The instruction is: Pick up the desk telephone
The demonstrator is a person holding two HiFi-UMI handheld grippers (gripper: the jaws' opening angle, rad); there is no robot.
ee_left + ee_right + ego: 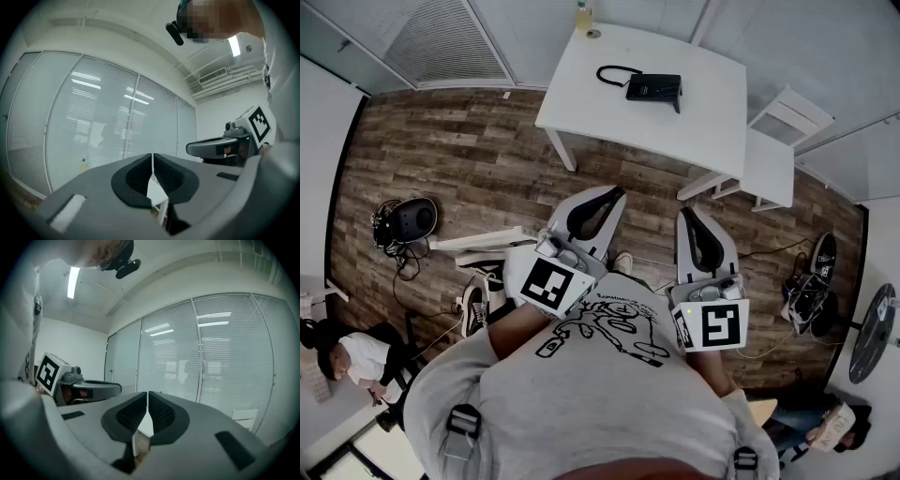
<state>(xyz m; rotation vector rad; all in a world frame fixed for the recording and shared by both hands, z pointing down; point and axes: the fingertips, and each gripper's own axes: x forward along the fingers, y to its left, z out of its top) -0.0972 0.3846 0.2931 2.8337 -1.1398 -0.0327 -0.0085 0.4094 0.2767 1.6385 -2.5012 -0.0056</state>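
Black, with its cord looping to one side, the telephone [653, 88] is sitting on the white table [694, 131], well apart from both grippers. The left gripper [612, 195] and right gripper [685, 215] are hanging side by side over the wood floor [469, 159] (close against the person [600, 394]), each with jaws pressing together on nothing.

Black desk telephone [653, 88] on a plain white table [609, 117], streaky brown wood-plank floor [450, 150], left gripper [617, 192] and right gripper [685, 213] both pale grey with black pads and black-and-white square markers, plus a grey shirt [581, 398] with a black doodle print.
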